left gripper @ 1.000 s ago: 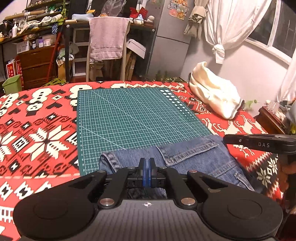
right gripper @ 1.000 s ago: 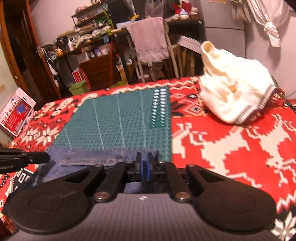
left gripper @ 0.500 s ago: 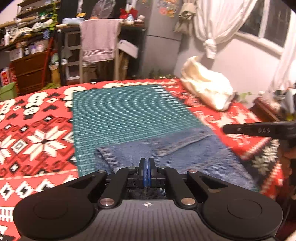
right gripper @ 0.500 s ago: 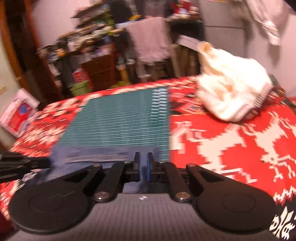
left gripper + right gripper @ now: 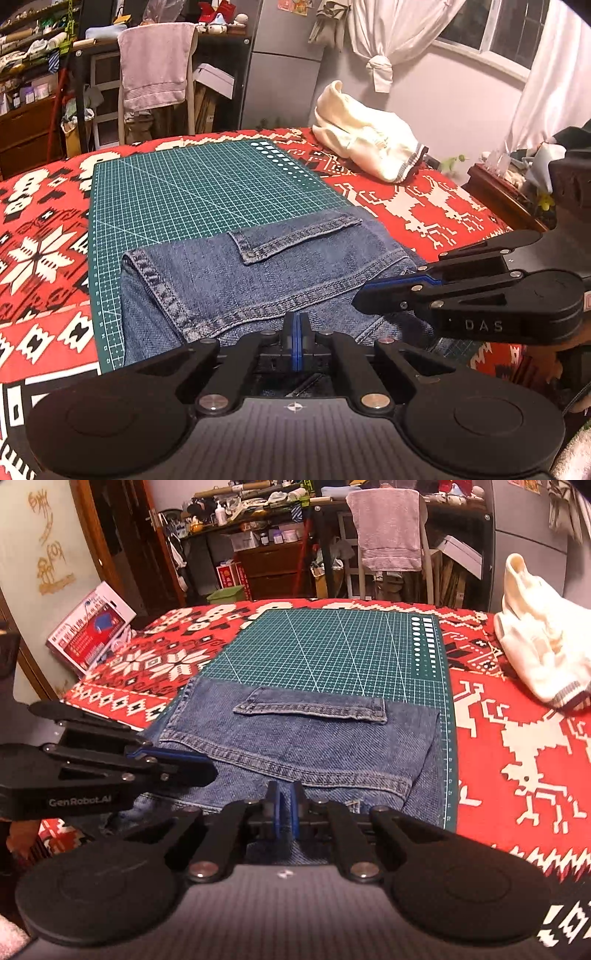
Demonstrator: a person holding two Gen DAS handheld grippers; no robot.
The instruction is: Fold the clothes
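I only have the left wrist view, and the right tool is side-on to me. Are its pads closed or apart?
Observer: Apart. The right wrist view shows a narrow gap between the blue pads of the right tool, so it is slightly open.
Operator: That tool hides the right edge of the jeans from me. Does that edge lie on the cutting mat?
Observer: Yes. It ends just inside the mat's right border, and the ruler strip shows beside it.
Operator: Is there anything past the left side of the red cover?
Observer: A red-and-white box leans against the wall there.
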